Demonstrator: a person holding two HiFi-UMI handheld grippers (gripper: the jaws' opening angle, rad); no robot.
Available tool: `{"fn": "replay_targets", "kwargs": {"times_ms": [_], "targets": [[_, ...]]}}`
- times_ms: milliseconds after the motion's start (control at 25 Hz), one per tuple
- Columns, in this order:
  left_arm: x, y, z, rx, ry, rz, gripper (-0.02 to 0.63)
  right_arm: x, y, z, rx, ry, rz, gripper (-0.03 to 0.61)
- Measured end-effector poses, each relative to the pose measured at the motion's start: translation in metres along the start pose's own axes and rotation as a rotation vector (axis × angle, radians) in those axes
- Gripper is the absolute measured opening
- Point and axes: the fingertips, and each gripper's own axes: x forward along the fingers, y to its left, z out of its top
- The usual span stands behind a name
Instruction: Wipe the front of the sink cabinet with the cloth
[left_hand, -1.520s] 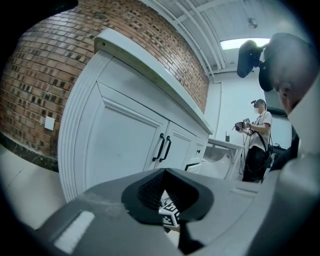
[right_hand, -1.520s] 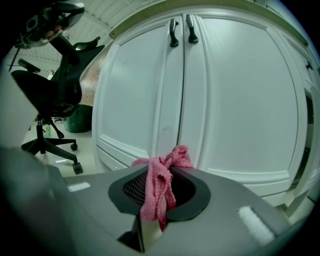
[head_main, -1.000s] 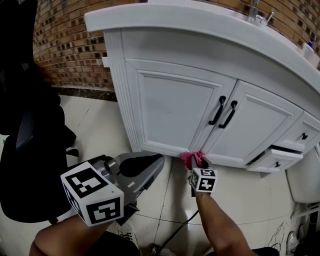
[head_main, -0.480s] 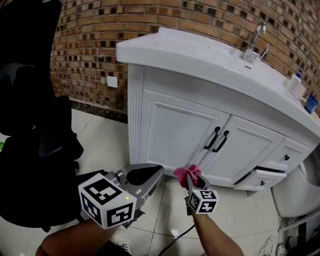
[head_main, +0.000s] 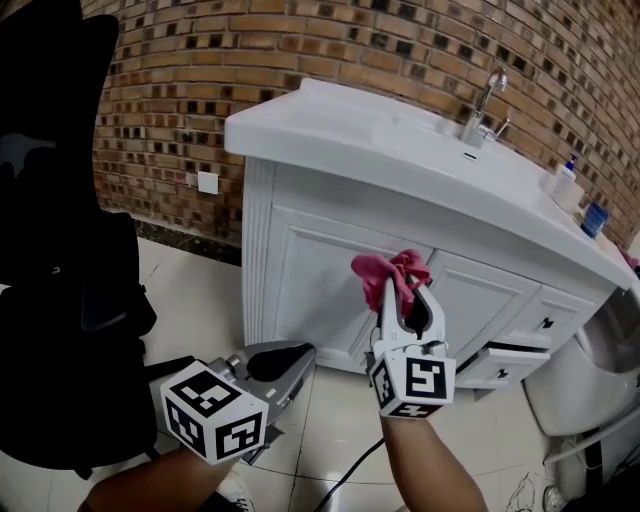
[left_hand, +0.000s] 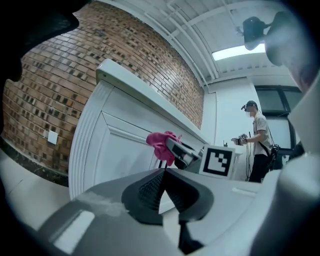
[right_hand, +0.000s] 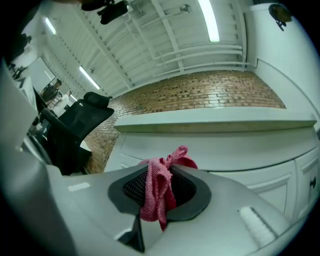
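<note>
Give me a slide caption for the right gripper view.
Right gripper shut on a crumpled pink cloth, facing the white panelled sink cabinet.

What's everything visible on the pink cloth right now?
The pink cloth is small, soft and crumpled into a bunch, with a coarse knitted-looking texture. The right gripper has its fingers shut on the cloth's middle; a tuft sticks out past the fingertips and a strip hangs back between them. It sits in front of the white sink cabinet, level with the upper part of its front. Whether it touches the cabinet front cannot be told.
</note>
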Motion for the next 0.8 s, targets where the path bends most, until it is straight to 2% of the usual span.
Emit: {"fn": "replay_targets", "kwargs": {"times_ms": [280, 640, 800], "targets": [[-0.009, 0.007, 0.001, -0.018, -0.014, 0.013, 0.006, 0.041, -0.024, 0.016, 0.001, -0.019, -0.116, 0.08], [-0.01, 0.012, -0.001, -0.058, -0.01, -0.003, 0.006, 0.058, -0.021, 0.002, -0.055, -0.018, -0.141, 0.109], [-0.014, 0.012, 0.0, -0.058, -0.013, 0.0, 0.006, 0.058, -0.018, -0.005, -0.035, -0.026, -0.153, 0.121]]}}
